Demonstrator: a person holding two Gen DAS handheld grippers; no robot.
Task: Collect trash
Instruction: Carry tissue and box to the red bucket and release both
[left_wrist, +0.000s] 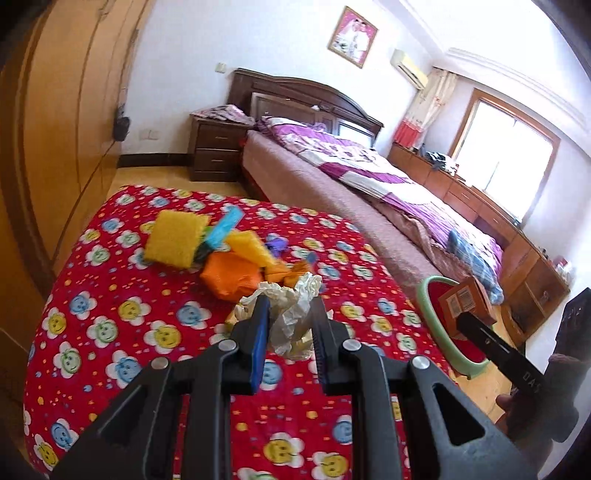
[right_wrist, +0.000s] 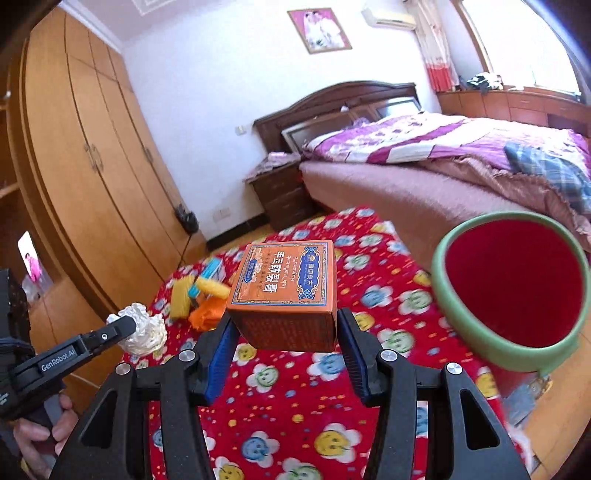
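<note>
Bedroom, daylight from a window on one side. Items as they stand:

Left gripper (left_wrist: 290, 325): jaws drawn close and pinching a crumpled wad of whitish paper (left_wrist: 295, 314), held off the table. From the right wrist view the same wad shows as a shiny, foil-like ball at the jaw tips.

Right gripper (right_wrist: 284, 332): jaws part-spread, blue pads pressed against the two sides of an orange carton (right_wrist: 284, 291) with printed lettering on top. Carton is clear of the table, held level, near a bin.

Bin (right_wrist: 443, 280): green rim, red inside, standing just beside the table's edge on the bed side, mouth tilted toward the right wrist camera. Whether anything lies inside cannot be told.

Table (left_wrist: 110, 314): covered in red cloth printed with smiling flowers. Toward its far end, a loose heap: yellow sponge (left_wrist: 173, 240), blue strip (left_wrist: 225, 225), orange wrapper (left_wrist: 232, 275), further yellow and purple scraps, too blurred to name.

Hand (right_wrist: 40, 432): wrapped round the left gripper's grip, low at the left of the right wrist view.

Surroundings: bed with purple quilt (left_wrist: 369, 166), dark nightstand (left_wrist: 214, 147), wooden wardrobe (right_wrist: 74, 147).
</note>
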